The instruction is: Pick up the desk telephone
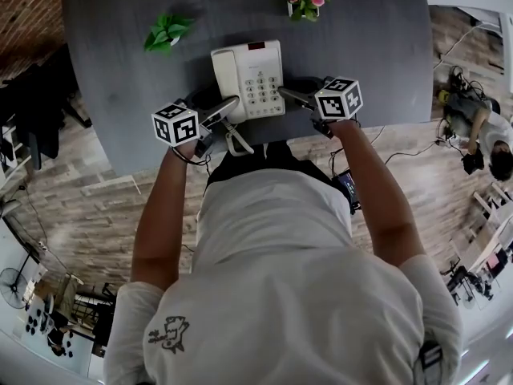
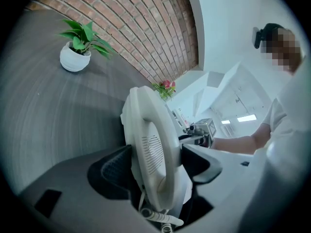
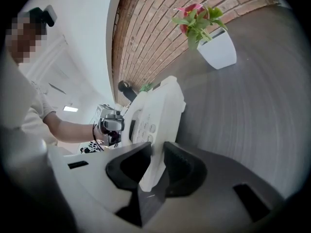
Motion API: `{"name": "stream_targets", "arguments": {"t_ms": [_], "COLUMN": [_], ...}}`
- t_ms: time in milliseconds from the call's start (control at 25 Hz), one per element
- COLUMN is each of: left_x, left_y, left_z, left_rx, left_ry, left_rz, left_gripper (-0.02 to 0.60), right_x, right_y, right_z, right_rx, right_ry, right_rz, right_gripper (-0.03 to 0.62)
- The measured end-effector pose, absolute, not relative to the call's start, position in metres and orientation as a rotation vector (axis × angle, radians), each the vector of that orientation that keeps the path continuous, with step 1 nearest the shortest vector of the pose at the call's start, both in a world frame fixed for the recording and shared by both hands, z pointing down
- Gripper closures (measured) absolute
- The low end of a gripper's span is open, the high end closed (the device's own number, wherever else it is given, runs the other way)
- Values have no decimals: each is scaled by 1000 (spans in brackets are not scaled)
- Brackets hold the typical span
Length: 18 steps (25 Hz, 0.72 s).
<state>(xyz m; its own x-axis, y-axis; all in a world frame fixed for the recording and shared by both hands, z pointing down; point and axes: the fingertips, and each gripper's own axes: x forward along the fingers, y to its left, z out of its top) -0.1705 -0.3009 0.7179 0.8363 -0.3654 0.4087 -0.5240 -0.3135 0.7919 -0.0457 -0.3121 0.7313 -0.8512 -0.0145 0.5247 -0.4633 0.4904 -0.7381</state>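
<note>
While the left hand-held gripper (image 1: 228,107) and right hand-held gripper (image 1: 290,96) clamp opposite sides of the desk telephone (image 1: 248,79), the grasp seems set, calling next for a level lift off the tabletop (image 1: 120,46).

Both arms reach forward, left forearm (image 1: 160,207) and right forearm (image 1: 377,187) bare and converging toward the far side. The left gripper (image 1: 228,105) comes in from the near left, angled inward and tilted slightly down, with its marker cube (image 1: 175,123) on top. Its jaws are clamped on the left side of the desk telephone (image 1: 248,74), pads (image 2: 114,166) against it. The right gripper (image 1: 292,96) mirrors that from the near right — cube (image 1: 338,99) up, same mild downward tilt. Its jaws are pinched on the phone's right edge, pads (image 3: 183,160) close together — only that thin edge is between them.
</note>
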Motion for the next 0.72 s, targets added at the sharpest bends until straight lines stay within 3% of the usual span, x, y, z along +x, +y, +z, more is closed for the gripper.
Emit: {"name": "stream_targets", "arguments": {"t_ms": [720], "left_x": [-165], "left_y": [-295], "left_z": [697], "left_rx": [1941], "left_ry": [-720], "left_rz": [185], "left_gripper": [270], "right_x": [-40], "right_y": [-306], "right_z": [712], "right_rx": [415], "right_ry": [-2278], "right_rz": [1302], "right_gripper": [517]}}
